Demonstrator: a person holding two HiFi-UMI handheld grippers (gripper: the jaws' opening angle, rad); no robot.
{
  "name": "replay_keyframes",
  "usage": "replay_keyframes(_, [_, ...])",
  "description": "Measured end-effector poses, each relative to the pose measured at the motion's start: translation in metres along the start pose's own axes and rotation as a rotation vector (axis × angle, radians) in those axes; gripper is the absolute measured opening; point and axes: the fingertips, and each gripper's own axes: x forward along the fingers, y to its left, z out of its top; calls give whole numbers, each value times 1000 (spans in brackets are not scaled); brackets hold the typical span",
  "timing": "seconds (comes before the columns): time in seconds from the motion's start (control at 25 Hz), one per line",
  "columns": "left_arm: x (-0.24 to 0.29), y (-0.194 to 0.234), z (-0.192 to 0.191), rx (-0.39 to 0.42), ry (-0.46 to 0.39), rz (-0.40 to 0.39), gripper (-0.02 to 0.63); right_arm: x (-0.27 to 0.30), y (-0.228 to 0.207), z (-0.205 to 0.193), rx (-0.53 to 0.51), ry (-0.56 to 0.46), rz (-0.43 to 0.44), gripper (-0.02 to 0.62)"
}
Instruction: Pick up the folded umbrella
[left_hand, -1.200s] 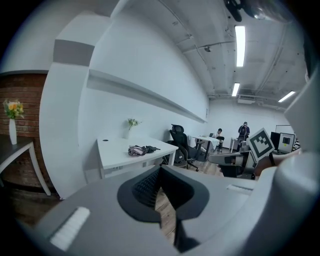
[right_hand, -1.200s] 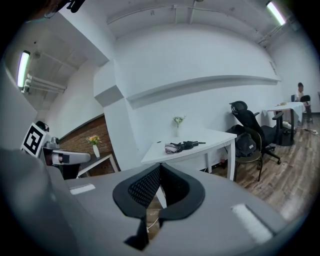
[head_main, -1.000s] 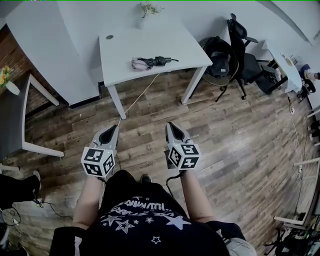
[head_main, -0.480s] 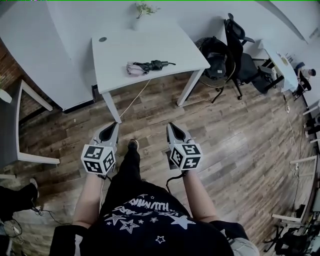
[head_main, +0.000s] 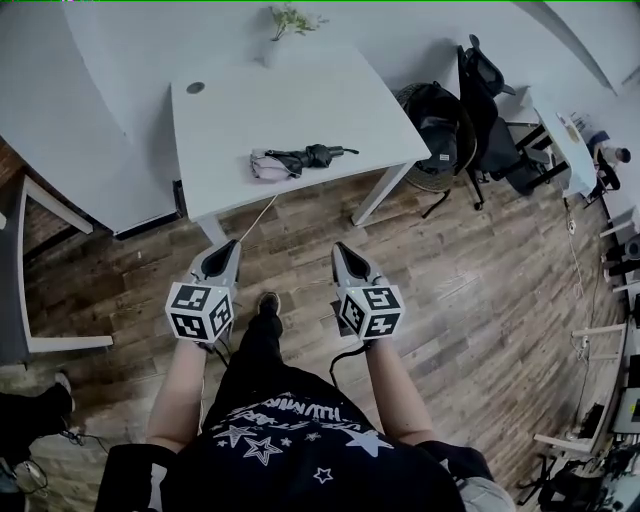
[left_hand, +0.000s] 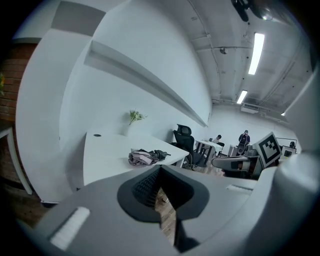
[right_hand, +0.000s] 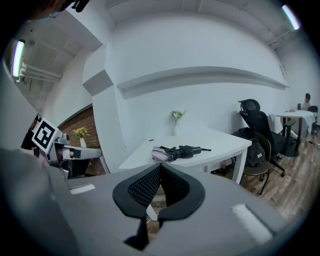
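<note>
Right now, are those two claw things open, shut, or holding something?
Left gripper: closed, holding nothing.
Right gripper: closed, holding nothing.

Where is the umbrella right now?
In the head view, the folded umbrella lies near the front edge of the white table, slightly left of centre, with the small plant at the table's far edge.

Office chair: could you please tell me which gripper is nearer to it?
Right. The right gripper hangs over the floor on the side toward the chair; the left gripper is farther, beyond the person's leg.
</note>
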Motion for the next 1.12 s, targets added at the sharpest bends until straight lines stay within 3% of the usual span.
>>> replay_keyframes(0.4, [74,49,28,4,41,-10,0,88,-26,25,-27,62,1,17])
replay_keyframes(0.64, [113,75,45,-9,54,-22,0,135,-40,44,-150,110,-14,20])
replay_keyframes(0.84, [142,88,49,-15,71,-48,0,173,-42,47,-290,184,61,183])
replay_keyframes(1.12, [171,117,54,-31,96,-37,1,220,-58,35,-596,373,155,295])
